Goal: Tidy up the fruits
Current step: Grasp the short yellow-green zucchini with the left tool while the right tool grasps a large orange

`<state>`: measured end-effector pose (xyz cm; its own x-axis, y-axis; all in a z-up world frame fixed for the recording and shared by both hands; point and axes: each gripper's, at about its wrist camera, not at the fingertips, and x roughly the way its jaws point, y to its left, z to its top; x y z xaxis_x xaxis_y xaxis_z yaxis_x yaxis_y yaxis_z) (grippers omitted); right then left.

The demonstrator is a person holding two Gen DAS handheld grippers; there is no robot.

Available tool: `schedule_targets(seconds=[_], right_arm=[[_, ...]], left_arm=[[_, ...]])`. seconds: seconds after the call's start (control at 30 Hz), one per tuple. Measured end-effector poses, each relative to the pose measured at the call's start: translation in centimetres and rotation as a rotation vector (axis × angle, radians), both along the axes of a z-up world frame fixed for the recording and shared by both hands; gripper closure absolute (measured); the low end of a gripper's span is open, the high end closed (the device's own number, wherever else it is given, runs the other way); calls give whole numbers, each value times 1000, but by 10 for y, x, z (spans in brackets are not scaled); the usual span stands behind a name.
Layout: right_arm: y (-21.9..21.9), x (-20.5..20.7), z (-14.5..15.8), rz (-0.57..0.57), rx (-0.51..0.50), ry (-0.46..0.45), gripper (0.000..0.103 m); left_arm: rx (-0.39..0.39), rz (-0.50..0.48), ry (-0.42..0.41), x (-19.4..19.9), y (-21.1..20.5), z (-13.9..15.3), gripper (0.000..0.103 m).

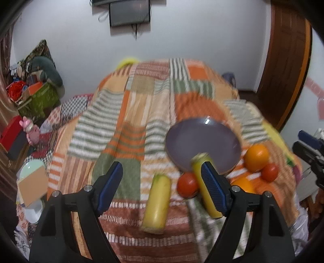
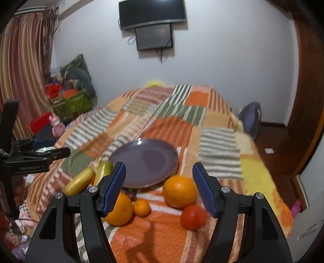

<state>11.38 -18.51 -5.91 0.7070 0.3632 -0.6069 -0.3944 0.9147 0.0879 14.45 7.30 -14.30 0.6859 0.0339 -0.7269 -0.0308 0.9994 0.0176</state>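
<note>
A purple plate [image 1: 202, 139] lies on the patchwork bed [image 1: 129, 113]; in the right wrist view the plate [image 2: 145, 159] is ahead of my right gripper. My left gripper [image 1: 162, 178] is open above a yellow fruit [image 1: 158, 204]. A second yellow fruit [image 1: 204, 188] lies behind its right finger [image 1: 212, 186], next to a tomato [image 1: 187, 184]. An orange [image 1: 256, 157], another tomato [image 1: 269, 172] and a second orange [image 1: 243, 185] lie right of them. My right gripper [image 2: 159, 189] is open and empty over an orange [image 2: 180, 191], a tomato [image 2: 193, 216], a small mandarin [image 2: 141, 207] and another orange [image 2: 119, 210].
Bags and boxes [image 1: 34, 93] are piled on the floor left of the bed. A wooden door [image 1: 283, 66] stands at the right. A backpack [image 2: 250, 119] sits by the bed's right side. A TV [image 2: 151, 12] hangs on the far wall.
</note>
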Motion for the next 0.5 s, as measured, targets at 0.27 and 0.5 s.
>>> schedule_targets(seconds=[0.27, 0.5], right_arm=[[19, 4, -29, 83, 29, 145, 38], [39, 6, -44, 137, 15, 197, 38]], left_arm=[[-11, 18, 142, 10, 12, -43, 11], [-2, -11, 191, 6, 15, -65, 4]])
